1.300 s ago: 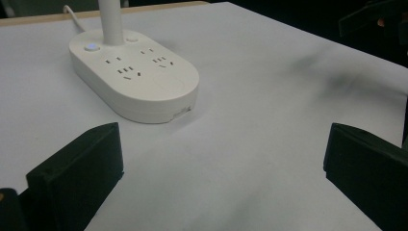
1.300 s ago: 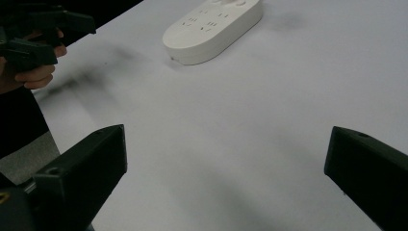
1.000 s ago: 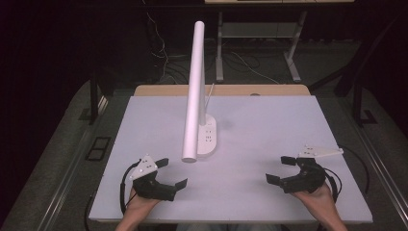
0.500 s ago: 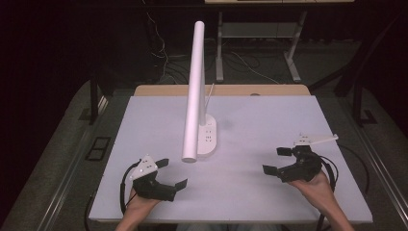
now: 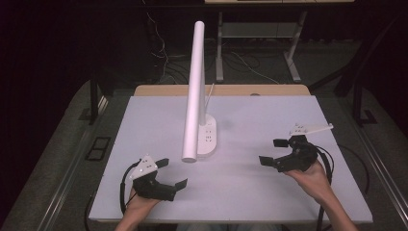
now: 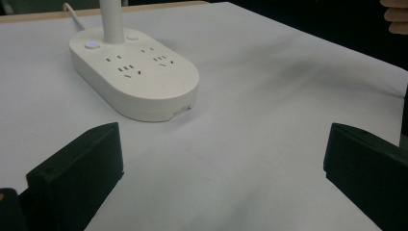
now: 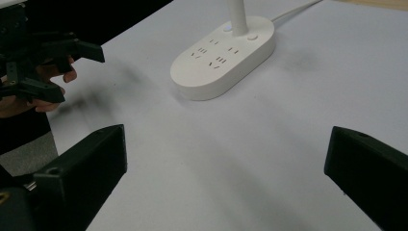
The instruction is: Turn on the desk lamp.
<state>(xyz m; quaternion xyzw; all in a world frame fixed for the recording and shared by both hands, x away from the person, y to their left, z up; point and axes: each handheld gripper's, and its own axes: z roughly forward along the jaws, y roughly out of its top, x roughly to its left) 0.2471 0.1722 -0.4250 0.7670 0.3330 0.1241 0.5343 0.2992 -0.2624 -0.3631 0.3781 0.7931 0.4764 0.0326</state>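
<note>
Right gripper (image 5: 276, 153) is lifting and drifting inward toward counter middle; left gripper (image 5: 169, 173) is idling near front edge. Both fingers gaping wide, empty. Lamp (image 5: 196, 91) at counter centre is risking tipping if bumped.

White lamp (image 5: 197, 96), white table (image 5: 250, 192), black left gripper (image 5: 166, 174).

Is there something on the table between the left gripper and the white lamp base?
Nothing lies there. In the left gripper view, bare white table runs from the open jaws to the lamp base. The high view shows the same gap beside the left gripper.
</note>
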